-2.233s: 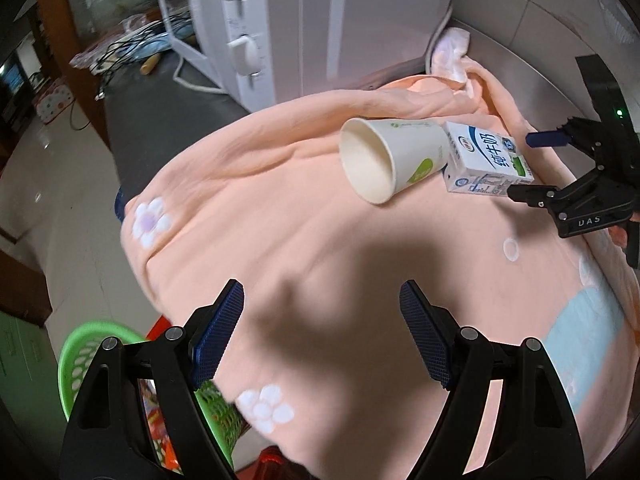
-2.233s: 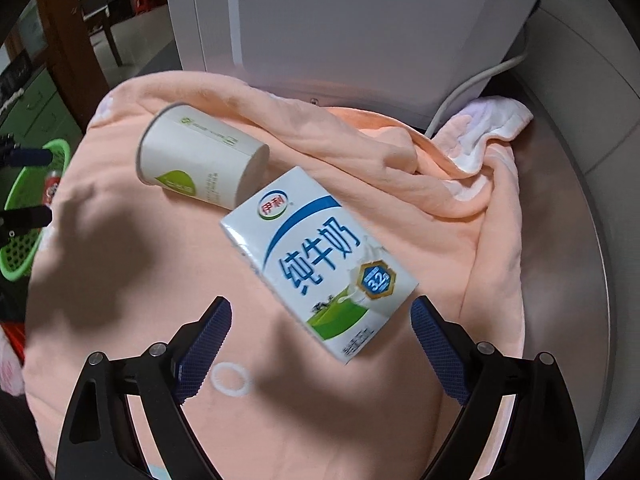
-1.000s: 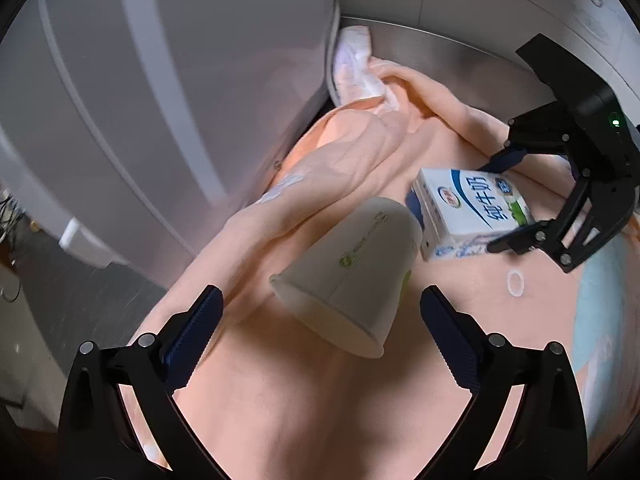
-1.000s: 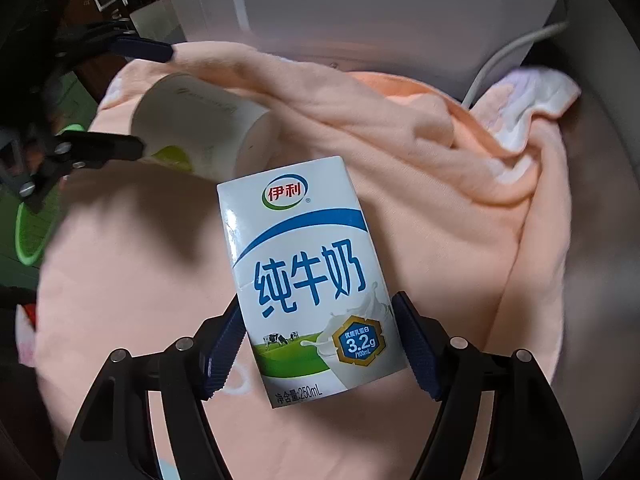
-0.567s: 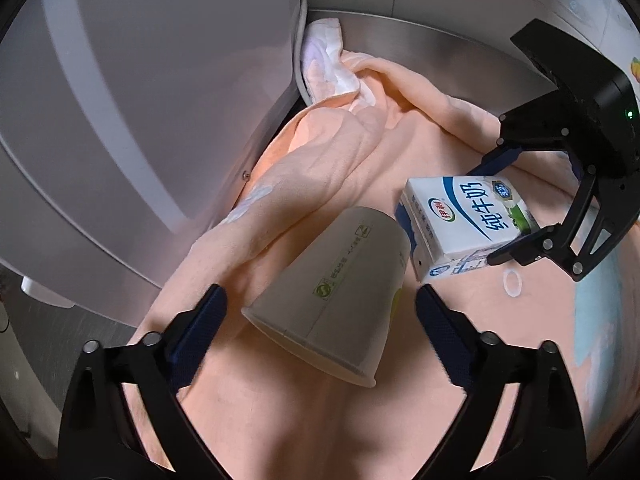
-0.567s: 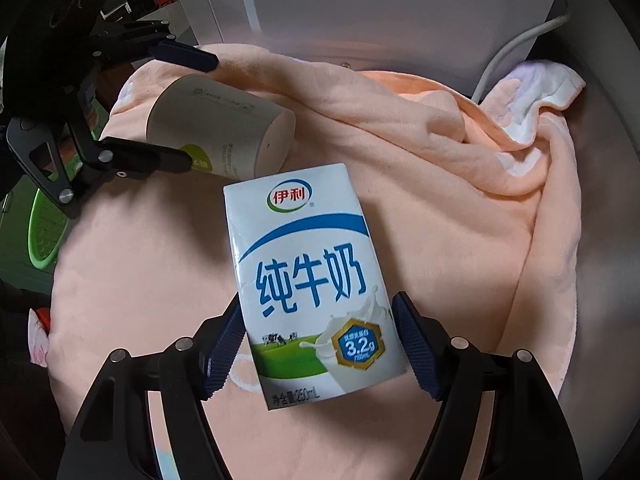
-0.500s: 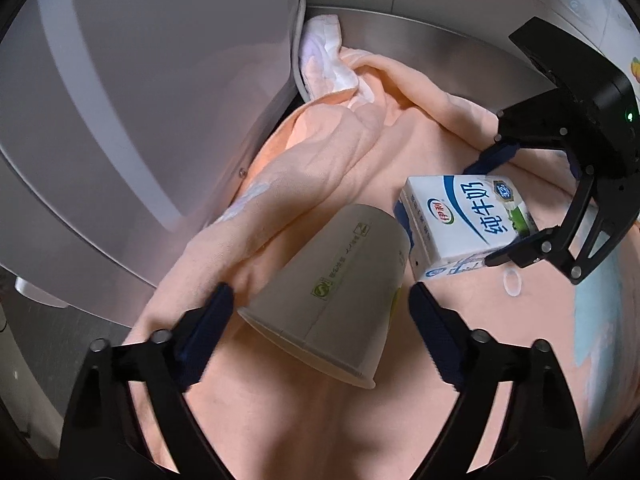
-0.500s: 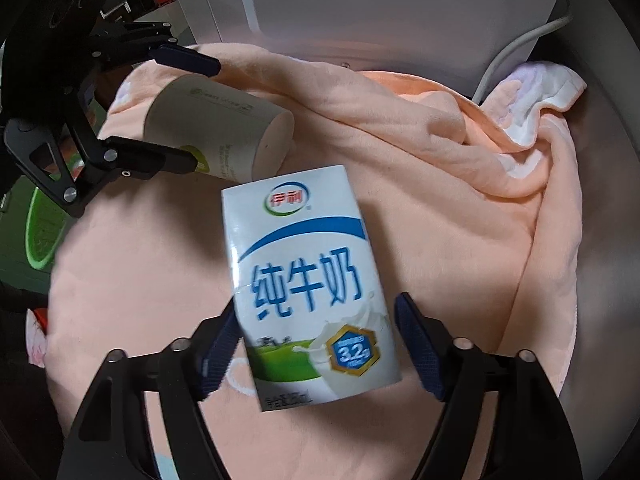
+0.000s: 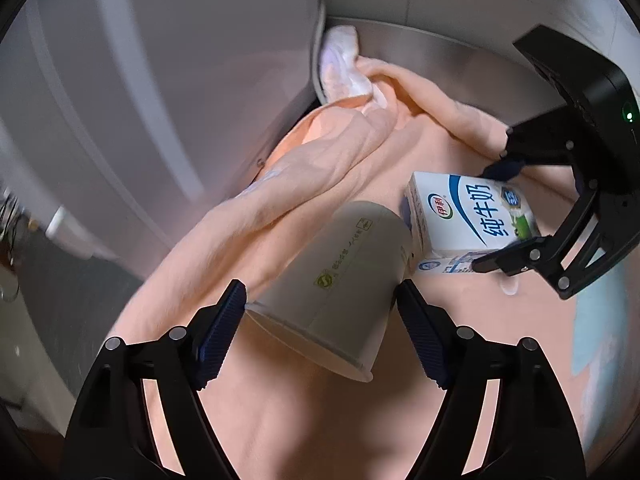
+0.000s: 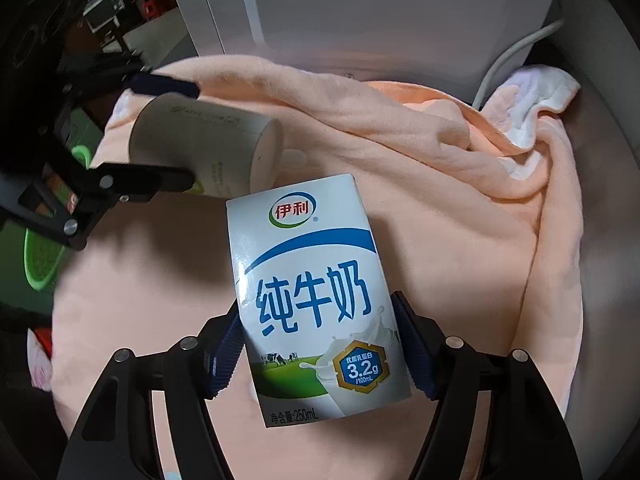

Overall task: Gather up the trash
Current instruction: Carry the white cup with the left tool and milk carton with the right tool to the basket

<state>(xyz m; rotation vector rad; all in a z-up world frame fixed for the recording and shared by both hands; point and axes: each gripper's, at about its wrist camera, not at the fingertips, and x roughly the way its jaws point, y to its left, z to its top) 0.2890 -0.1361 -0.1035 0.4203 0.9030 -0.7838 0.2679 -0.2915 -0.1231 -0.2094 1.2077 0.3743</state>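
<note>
A white paper cup (image 9: 340, 272) lies on its side on a peach blanket, its mouth toward the left wrist camera. My left gripper (image 9: 320, 300) straddles it near the rim; its jaws are closing and both pads touch the cup's sides. Right beside the cup's base lies a white and blue milk carton (image 10: 316, 288). My right gripper (image 10: 318, 332) has its closing jaws around the carton's lower half, pads against both side faces. In the right wrist view the left gripper (image 10: 192, 134) clasps the cup (image 10: 200, 140). The left wrist view shows the right gripper (image 9: 486, 220) on the carton (image 9: 468, 216).
The peach blanket (image 9: 320, 420) covers a metal counter (image 9: 440, 56) and bunches in folds against a white appliance (image 10: 360, 12) behind. A white cable (image 10: 508, 60) runs down beside the appliance. A green basket (image 10: 40, 264) sits low at the left, past the blanket's edge.
My left gripper came in over the cup and its jaws narrowed until the pads met its sides. The right jaws tightened on the carton, which shifted slightly between them.
</note>
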